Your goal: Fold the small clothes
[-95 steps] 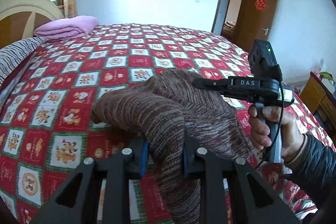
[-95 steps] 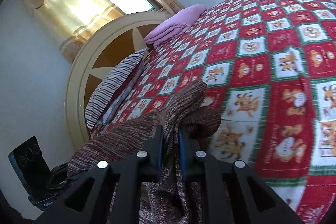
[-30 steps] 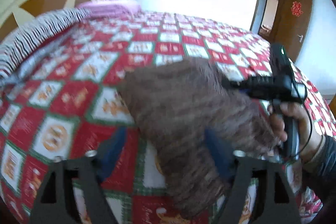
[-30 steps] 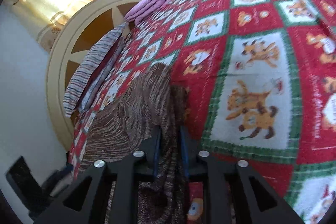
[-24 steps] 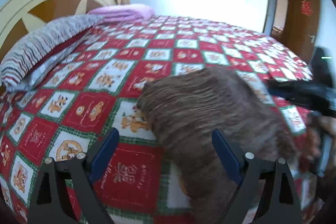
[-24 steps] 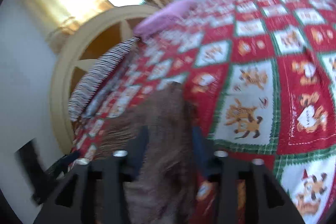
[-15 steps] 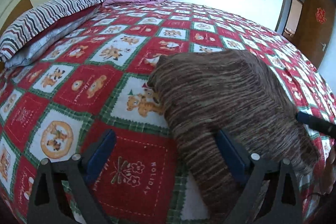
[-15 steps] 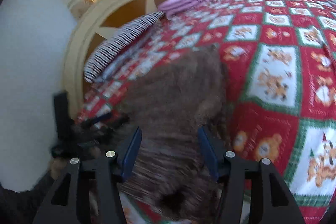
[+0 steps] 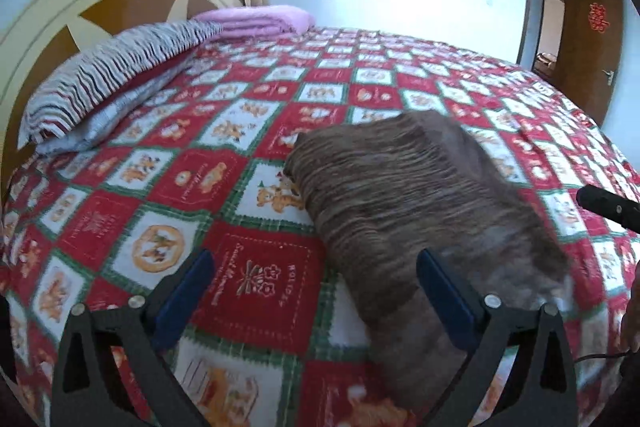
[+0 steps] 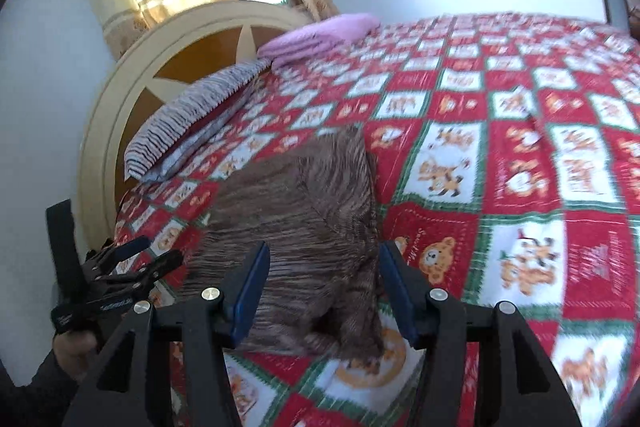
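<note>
The bed point(image 9: 360, 75) carries a red, white and green Christmas quilt point(image 9: 256, 279); one near red square reads "HOLIDAY". A folded brown striped knit sweater point(image 9: 400, 195) lies on its near part. The left hand-held gripper point(image 9: 316, 291) stands wide, holding nothing. The right hand-held gripper point(image 10: 324, 287) is opening slightly, sweater beneath, pads not touching it. The far door point(image 9: 592, 39) bears a red character.

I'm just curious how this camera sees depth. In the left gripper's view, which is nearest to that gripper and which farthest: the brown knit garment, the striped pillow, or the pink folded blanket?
1. Brown knit garment, just ahead, right of centre.
2. Striped pillow, left, by the headboard.
3. Pink folded blanket, farthest, beyond the pillow.
</note>
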The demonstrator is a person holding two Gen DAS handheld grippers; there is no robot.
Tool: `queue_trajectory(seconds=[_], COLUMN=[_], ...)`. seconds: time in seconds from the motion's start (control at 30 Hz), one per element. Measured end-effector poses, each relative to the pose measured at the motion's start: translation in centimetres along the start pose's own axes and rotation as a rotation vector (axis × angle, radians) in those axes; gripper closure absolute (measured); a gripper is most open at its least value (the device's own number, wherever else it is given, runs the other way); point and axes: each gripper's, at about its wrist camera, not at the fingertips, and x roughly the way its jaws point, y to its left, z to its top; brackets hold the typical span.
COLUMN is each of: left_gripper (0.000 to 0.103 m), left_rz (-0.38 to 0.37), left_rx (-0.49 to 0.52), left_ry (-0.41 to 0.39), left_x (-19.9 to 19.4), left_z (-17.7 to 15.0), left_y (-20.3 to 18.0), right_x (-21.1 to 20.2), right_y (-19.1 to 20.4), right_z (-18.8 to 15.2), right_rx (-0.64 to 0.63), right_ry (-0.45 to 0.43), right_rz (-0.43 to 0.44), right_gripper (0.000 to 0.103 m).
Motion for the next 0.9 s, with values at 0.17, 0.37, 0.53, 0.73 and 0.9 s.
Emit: queue_trajectory(seconds=[0.17, 0.37, 0.53, 0.73, 0.9], left_gripper=[0.000, 0.000, 0.000, 0.000, 0.000], left_rz=[-0.038, -0.062, -0.068, -0.068, -0.067], left_rx=[-0.017, 0.013, 0.006, 0.016, 0.028], left_ry=[-0.082, -0.121, -0.129, -0.136, -0.141], left_x=[-3.2, -4.6, -5.3, -5.8, -6.1], left_z=[1.1, 1.5, 1.5, 1.4, 1.2], left_y=[-0.4, -1.3, -1.4, -1.9, -2.5], right_x=[-3.8, -6.0, -6.6, -6.7, -6.7], right_y=[3.4, 6.0, 6.7, 7.2, 7.1], right_z=[-0.3, -0.4, -0.5, -1.1, -1.5], right_rx=[-0.055, -0.141, -0.155, -0.166, -0.160], right_ry=[-0.077, -0.133, -0.146, -0.140, -0.137], right_rz=[-0.033, -0.075, -0.083, -0.083, -0.083], right_gripper=[0.045, 0.044, 0.044, 0.044, 0.044])
